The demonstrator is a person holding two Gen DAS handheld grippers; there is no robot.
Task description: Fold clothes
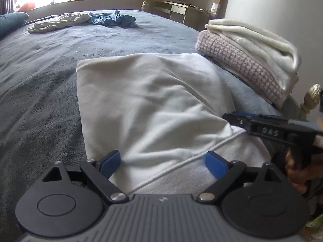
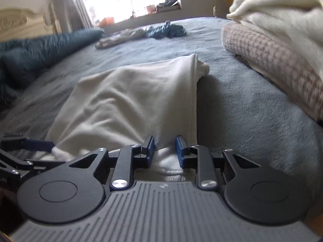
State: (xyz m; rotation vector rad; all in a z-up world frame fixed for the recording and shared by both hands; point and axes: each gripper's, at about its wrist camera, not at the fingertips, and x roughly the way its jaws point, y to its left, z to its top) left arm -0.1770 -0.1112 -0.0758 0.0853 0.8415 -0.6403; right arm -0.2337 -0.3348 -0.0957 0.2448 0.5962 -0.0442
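1. A white garment (image 1: 153,104), partly folded, is seen lying on a grey bed cover (image 1: 40,92), directly ahead of both grippers, its long axis running away from them toward the window.
2. The left gripper (image 1: 164,162) is held with its blue pads spread wide over the near hem; nothing is pinched, and the ribbed seam is seen passing between them.
3. The right gripper (image 2: 165,148) is set at the garment's near right corner with its pads narrowly apart and a tuck of white cloth between them; whether it is truly pinched cannot be told.
4. The right gripper is judged the nearer to a grip, so the next fold likely depends on the left one closing on the hem.
5. The cloth appears soft, thick and fleecy, puffed in the middle, with a stitched band at the near edge.
6. A folded stack (image 1: 254,60) of cream and houndstooth knits lies to the right; crumpled clothes (image 1: 84,21) lie far behind.
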